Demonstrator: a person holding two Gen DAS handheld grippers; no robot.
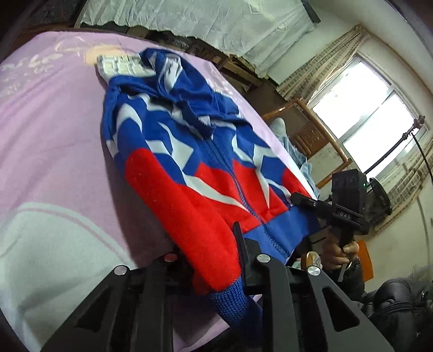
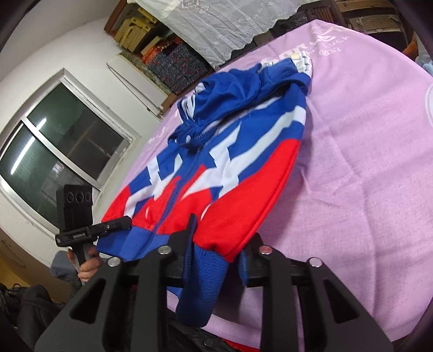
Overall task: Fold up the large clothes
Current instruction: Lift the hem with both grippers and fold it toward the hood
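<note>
While the left gripper (image 1: 213, 260) pinches the near bottom corner of the jacket (image 1: 189, 151), its flat black fingers (image 1: 242, 249) are pressed narrowly into thick red fleece just above a ribbed blue cuff (image 1: 230, 300) that hangs off the table edge. On the other bottom corner, the right gripper (image 2: 216, 243) is likewise clamped on the garment, with red fleece and ribbed blue knit bunched between its matte black fingers (image 2: 189, 232). In the left wrist view that right gripper (image 1: 300, 199) bites the blue hem, and a hand (image 1: 338, 251) grips its handle.

Spread front up, the jacket is a soft, slightly fuzzy zip-up: red across the lower body, blue above, cut by jagged white shapes. A blue zipper (image 2: 173, 195) runs up the middle, a ribbed blue hem band (image 1: 286, 224) edges the bottom, and a crumpled blue hood (image 2: 238, 92) lies at the far end.

It lies on a table covered with a lilac cloth (image 2: 365, 162), a matte weave printed with pale lettering. A small white checked object (image 1: 119, 65) peeks out from under the hood. Behind, a white lace cloth (image 2: 216, 24) drapes over shelves of patterned boxes (image 2: 176, 65).
</note>
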